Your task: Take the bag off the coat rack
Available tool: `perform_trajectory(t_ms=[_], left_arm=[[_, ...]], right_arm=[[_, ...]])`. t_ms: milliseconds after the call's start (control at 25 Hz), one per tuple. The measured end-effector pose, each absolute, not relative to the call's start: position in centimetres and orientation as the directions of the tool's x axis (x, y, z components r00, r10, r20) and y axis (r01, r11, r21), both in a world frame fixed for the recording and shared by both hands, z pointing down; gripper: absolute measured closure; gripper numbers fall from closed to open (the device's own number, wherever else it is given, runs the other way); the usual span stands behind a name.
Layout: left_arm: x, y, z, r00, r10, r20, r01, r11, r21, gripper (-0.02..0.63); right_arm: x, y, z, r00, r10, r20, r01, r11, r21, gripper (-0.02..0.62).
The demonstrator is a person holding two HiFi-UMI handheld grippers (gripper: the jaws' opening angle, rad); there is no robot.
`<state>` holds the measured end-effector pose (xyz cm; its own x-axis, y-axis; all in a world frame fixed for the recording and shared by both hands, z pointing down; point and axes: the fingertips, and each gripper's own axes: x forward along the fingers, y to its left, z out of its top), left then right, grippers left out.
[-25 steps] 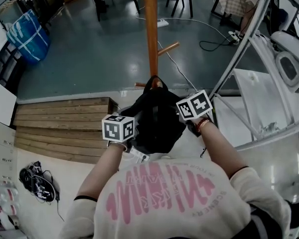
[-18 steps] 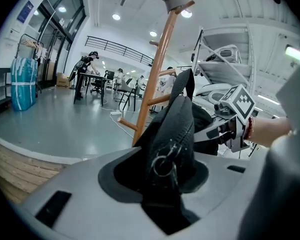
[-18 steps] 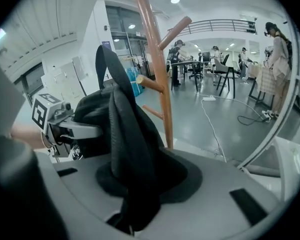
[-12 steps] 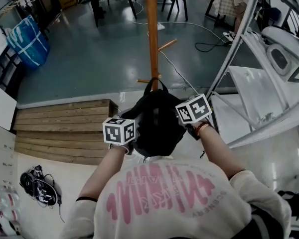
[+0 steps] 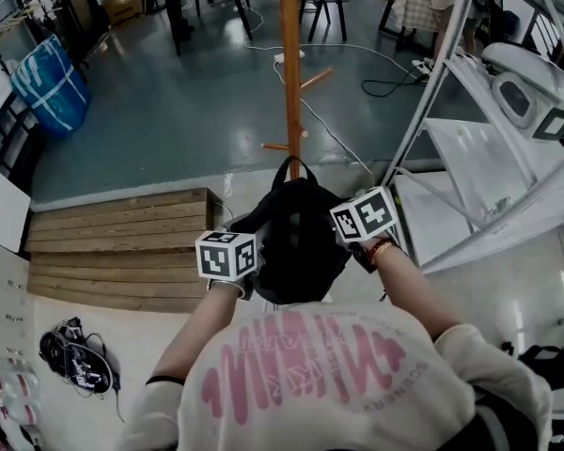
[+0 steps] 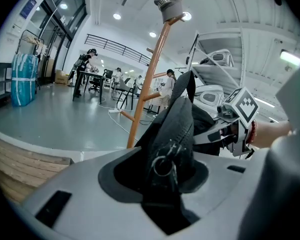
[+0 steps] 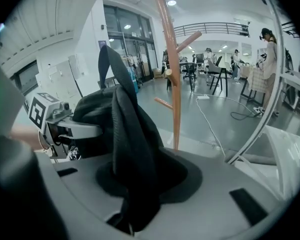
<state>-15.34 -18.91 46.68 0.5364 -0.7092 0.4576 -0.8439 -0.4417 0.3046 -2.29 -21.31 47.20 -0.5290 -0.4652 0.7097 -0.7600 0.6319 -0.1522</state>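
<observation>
A black bag (image 5: pixel 296 238) hangs in the air between my two grippers, in front of the orange wooden coat rack (image 5: pixel 289 64). Its handle loop (image 5: pixel 294 165) stands up free, on no peg. My left gripper (image 5: pixel 242 269) is shut on the bag's zipped left edge (image 6: pixel 177 129), with the zip ring (image 6: pixel 162 165) between the jaws. My right gripper (image 5: pixel 355 238) is shut on a fold of the bag's right side (image 7: pixel 125 134). Each gripper view shows the other gripper across the bag: the right gripper (image 6: pixel 230 134) and the left gripper (image 7: pixel 60 126). The fingertips themselves are buried in the fabric.
Low wooden steps (image 5: pixel 122 238) lie to the left. A white metal frame (image 5: pixel 442 83) slants up on the right. Pegs (image 5: pixel 318 76) stick out of the rack, and a grey cap (image 6: pixel 170 4) sits on its top. Cables (image 5: pixel 75 365) lie at lower left; a blue bundle (image 5: pixel 52 73) stands far left.
The bag and both grippers have drawn back from the pole. The handle loop, which lay by the low peg, now stands apart from it.
</observation>
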Motion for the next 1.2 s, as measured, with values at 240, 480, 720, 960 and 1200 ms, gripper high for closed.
perform_trajectory(t_ms=[240, 480, 720, 960, 1200], left_arm=[[-16.2, -15.6, 47.7, 0.546, -0.696, 0.466, -0.837, -0.436, 0.331, 0.472], [-16.4, -12.9, 48.2, 0.55, -0.688, 0.474, -0.835, -0.441, 0.328, 0.472], [-16.4, -11.3, 48.5, 0.544, -0.693, 0.473, -0.839, -0.433, 0.329, 0.472], [-16.1, -10.7, 49.4, 0.53, -0.695, 0.486, -0.848, -0.411, 0.336, 0.474], [-14.9, -10.0, 49.9, 0.533, -0.687, 0.494, -0.846, -0.409, 0.343, 0.472]], right_arm=[[-3.1, -18.2, 48.2, -0.524, -0.45, 0.723, -0.759, 0.631, -0.157, 0.485], [-3.4, -15.4, 49.1, -0.531, -0.427, 0.732, -0.751, 0.637, -0.174, 0.485], [-3.3, -13.8, 49.5, -0.534, -0.422, 0.732, -0.75, 0.636, -0.181, 0.485], [-3.1, -13.2, 50.4, -0.534, -0.41, 0.739, -0.747, 0.639, -0.186, 0.485], [-1.9, -12.5, 50.9, -0.538, -0.387, 0.749, -0.734, 0.651, -0.191, 0.485]])
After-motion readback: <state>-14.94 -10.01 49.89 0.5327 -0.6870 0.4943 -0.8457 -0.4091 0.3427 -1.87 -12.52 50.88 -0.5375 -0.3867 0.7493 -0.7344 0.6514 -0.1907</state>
